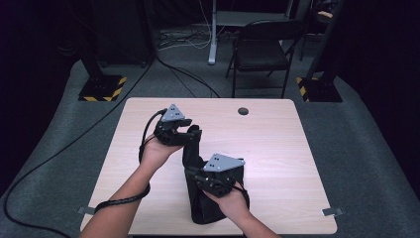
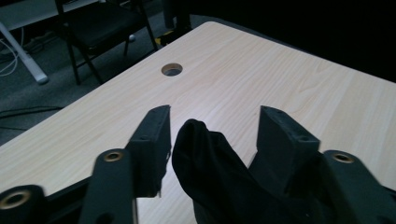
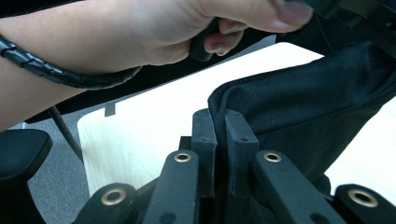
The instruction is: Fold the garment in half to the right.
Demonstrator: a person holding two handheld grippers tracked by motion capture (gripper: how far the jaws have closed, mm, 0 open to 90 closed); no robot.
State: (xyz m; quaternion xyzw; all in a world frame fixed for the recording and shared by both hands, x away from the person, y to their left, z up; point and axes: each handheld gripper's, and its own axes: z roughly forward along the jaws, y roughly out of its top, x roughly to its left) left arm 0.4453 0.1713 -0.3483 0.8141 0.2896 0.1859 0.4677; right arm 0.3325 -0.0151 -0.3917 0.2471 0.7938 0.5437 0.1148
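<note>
left gripper (image 1: pixel 184 133) at the far end of the black cloth bag (image 1: pixel 198 163), jaws released, cloth tip poking up between them but not pinched. moving right, the bag lies mid tabletop (image 1: pixel 277 148), running toward the near edge. right gripper (image 3: pixel 219 126) has its jaws clenched on the bag's hem, thin fabric squeezed tight. risk here: with one end let go, the limp cloth may sag or fold over itself, and a pull from the right could drag it off the near edge. count: one bag, two grippers, one cable hole (image 1: pixel 242 111), one chair (image 1: pixel 262 49) behind.
</note>
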